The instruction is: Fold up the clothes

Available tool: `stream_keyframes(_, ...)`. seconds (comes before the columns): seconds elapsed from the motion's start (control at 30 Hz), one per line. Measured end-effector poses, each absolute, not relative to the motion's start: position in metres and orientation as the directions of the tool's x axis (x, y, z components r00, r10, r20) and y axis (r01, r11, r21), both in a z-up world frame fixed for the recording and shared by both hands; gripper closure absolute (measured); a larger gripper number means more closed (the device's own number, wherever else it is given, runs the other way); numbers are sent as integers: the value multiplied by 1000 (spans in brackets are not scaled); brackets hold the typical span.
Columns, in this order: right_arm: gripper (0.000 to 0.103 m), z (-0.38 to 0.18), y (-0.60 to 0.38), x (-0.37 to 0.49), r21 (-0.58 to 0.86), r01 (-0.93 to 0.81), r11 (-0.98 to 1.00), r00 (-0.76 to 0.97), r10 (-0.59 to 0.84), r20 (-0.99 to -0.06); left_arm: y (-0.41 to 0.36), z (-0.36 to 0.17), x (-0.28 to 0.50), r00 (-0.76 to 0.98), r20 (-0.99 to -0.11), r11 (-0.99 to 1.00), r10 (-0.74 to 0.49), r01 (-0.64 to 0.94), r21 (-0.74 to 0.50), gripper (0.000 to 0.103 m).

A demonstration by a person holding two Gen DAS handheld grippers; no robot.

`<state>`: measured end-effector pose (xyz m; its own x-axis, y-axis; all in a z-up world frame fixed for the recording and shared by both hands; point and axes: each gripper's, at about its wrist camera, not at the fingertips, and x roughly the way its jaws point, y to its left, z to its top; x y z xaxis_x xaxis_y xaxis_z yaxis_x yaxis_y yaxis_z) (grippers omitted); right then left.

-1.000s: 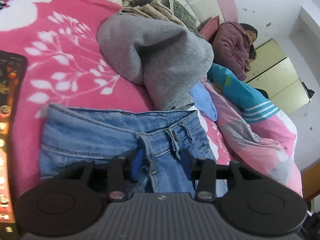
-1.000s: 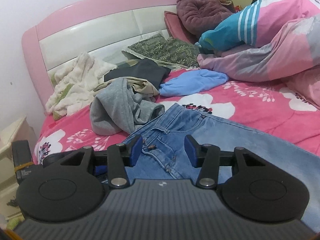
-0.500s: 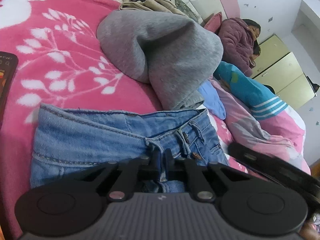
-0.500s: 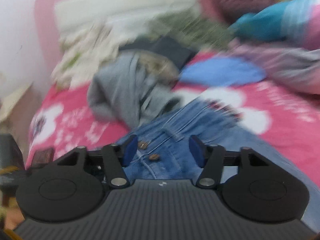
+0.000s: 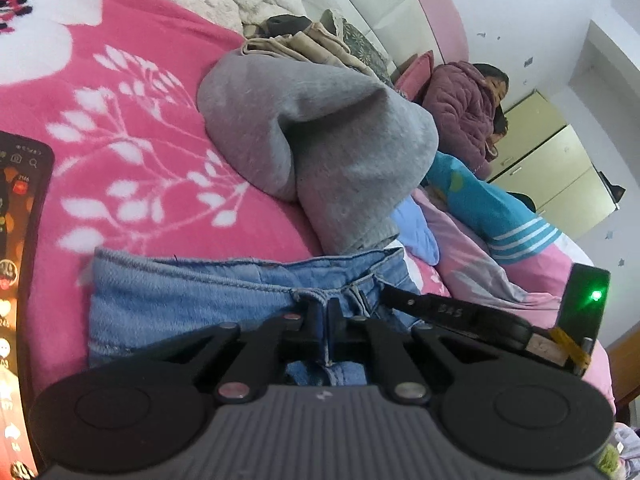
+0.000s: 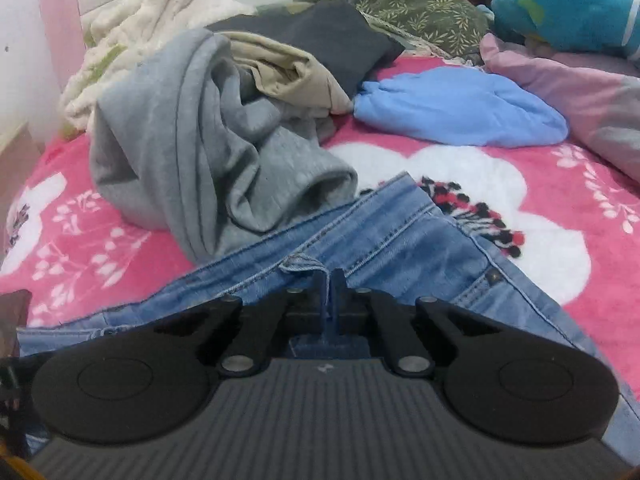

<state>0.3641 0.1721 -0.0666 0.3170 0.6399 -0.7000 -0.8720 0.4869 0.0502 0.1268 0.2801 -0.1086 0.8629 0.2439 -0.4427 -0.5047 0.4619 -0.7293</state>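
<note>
Light blue jeans (image 5: 192, 300) lie on the pink flowered blanket (image 5: 120, 120), waistband toward me. My left gripper (image 5: 325, 312) is shut on the waistband at a belt loop. In the right wrist view the same jeans (image 6: 400, 240) spread right, and my right gripper (image 6: 329, 284) is shut on a fold of their waistband. The right gripper's body (image 5: 480, 320) shows just right of the left one. A grey sweatshirt (image 5: 328, 152) lies crumpled just beyond the jeans, also in the right wrist view (image 6: 192, 152).
A phone (image 5: 16, 280) with a lit screen lies at the left. Beyond the sweatshirt lie a beige garment (image 6: 288, 72), a dark garment (image 6: 332, 40), a blue garment (image 6: 460, 112) and a cream blanket (image 6: 132, 32). A person (image 5: 464, 112) sits by the headboard; a quilt (image 5: 500, 216) is heaped right.
Both grippers went from open to shut on the jeans' waistband, the left one first. The right gripper moved down and closer to the left one.
</note>
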Motion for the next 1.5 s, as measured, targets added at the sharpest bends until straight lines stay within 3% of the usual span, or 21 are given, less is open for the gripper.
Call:
stream_keyframes(0.37, 102, -58, 181, 350, -80, -867, 491, 417, 630, -655, 287, -103, 121, 871, -409, 454, 272, -491, -743, 100)
stream_keyframes(0.77, 102, -49, 197, 352, -51, -857, 513, 429, 656, -621, 299, -101, 122, 856, -417, 430, 307, -515, -741, 100)
stream_keyframes(1.2, 100, -74, 206, 361, -6, -841, 541, 401, 615, -679, 300, -107, 124, 831, -479, 461, 283, -556, -691, 97)
stream_keyframes(1.23, 93, -70, 205, 360, -5, -838, 546, 400, 608, -686, 299, -107, 124, 831, -480, 467, 281, -555, -688, 97)
stream_keyframes(1.27, 78, -63, 200, 360, 5, -830, 558, 400, 601, -692, 301, -108, 122, 838, -477, 464, 265, -544, -699, 96)
stream_keyframes(1.3, 70, -54, 193, 359, 17, -820, 572, 399, 594, -699, 304, -108, 119, 847, -471, 456, 247, -531, -714, 96)
stream_keyframes(1.33, 59, -45, 184, 356, 22, -809, 587, 412, 593, -692, 307, -108, 116, 855, -465, 448, 231, -517, -729, 94)
stream_keyframes(1.43, 56, -5, 127, 334, 41, -762, 646, 471, 597, -649, 311, -99, 108, 879, -439, 460, 187, -473, -751, 78)
stream_keyframes(1.5, 56, 24, 78, 314, 82, -720, 689, 504, 600, -622, 311, -89, 102, 893, -421, 482, 157, -441, -757, 52)
